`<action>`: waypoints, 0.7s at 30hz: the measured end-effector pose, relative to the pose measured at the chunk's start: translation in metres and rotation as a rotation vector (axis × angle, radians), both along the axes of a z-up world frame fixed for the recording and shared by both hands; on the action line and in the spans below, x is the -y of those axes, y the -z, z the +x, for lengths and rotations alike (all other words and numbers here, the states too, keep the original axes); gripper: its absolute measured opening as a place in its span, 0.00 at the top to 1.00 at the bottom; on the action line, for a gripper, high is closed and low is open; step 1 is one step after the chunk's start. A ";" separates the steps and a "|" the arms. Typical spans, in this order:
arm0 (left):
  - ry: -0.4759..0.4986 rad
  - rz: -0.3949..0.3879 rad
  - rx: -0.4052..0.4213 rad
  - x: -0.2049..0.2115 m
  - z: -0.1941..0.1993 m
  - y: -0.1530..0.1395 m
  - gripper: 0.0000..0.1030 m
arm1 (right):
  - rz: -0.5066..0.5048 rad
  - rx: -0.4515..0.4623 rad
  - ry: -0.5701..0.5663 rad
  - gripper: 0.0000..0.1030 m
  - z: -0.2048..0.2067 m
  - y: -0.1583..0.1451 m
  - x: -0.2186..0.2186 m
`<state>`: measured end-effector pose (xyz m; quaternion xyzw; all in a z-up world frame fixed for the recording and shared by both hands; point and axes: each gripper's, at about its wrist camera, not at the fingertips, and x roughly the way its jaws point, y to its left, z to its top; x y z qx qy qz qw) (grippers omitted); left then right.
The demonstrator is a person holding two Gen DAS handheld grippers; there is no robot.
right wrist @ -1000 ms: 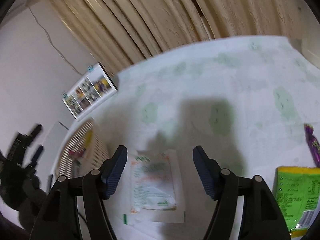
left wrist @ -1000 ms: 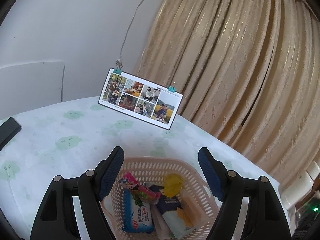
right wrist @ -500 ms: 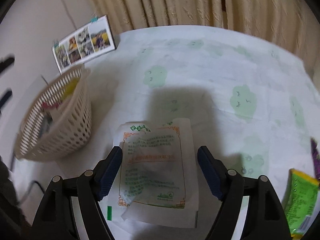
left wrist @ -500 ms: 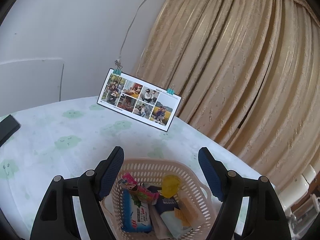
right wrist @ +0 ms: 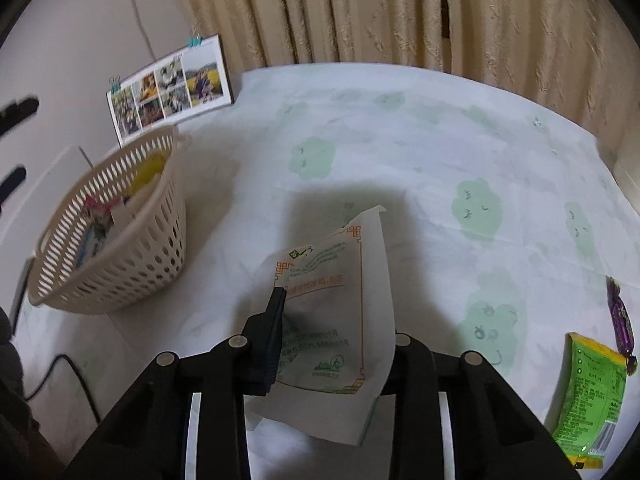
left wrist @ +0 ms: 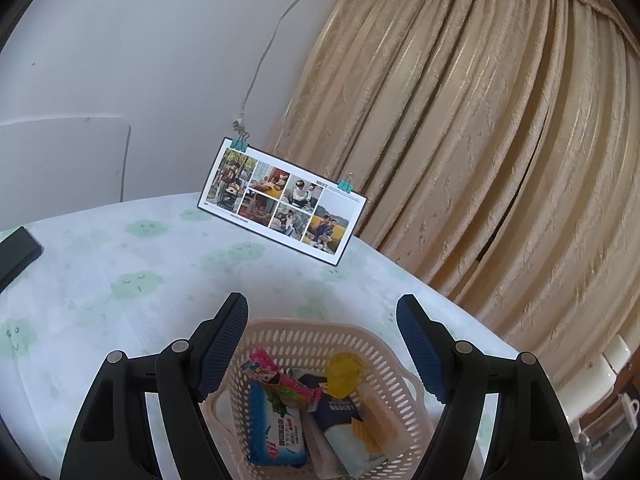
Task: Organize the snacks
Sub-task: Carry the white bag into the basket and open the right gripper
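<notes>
right fingers [right wrist: 277, 332] pinch flat paper packet [right wrist: 340, 300]; perforated plastic basket [right wrist: 120, 240] beside.

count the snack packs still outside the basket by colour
white pack, held in the right gripper's fingers: 1
green pack on the table: 1
purple candy on the table: 1
total: 3
</notes>
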<state>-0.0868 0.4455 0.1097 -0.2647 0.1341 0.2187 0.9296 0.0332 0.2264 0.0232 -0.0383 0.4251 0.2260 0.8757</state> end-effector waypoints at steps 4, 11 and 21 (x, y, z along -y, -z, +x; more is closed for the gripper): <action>-0.010 -0.006 0.006 -0.004 -0.002 -0.001 0.25 | 0.064 0.040 0.017 0.72 -0.001 -0.023 0.005; -0.018 -0.019 0.014 -0.009 -0.006 -0.001 0.25 | 0.164 0.119 -0.021 0.72 -0.012 -0.064 -0.008; -0.051 -0.023 0.047 -0.013 -0.016 -0.002 0.25 | 0.280 0.096 -0.192 0.74 -0.021 -0.078 -0.060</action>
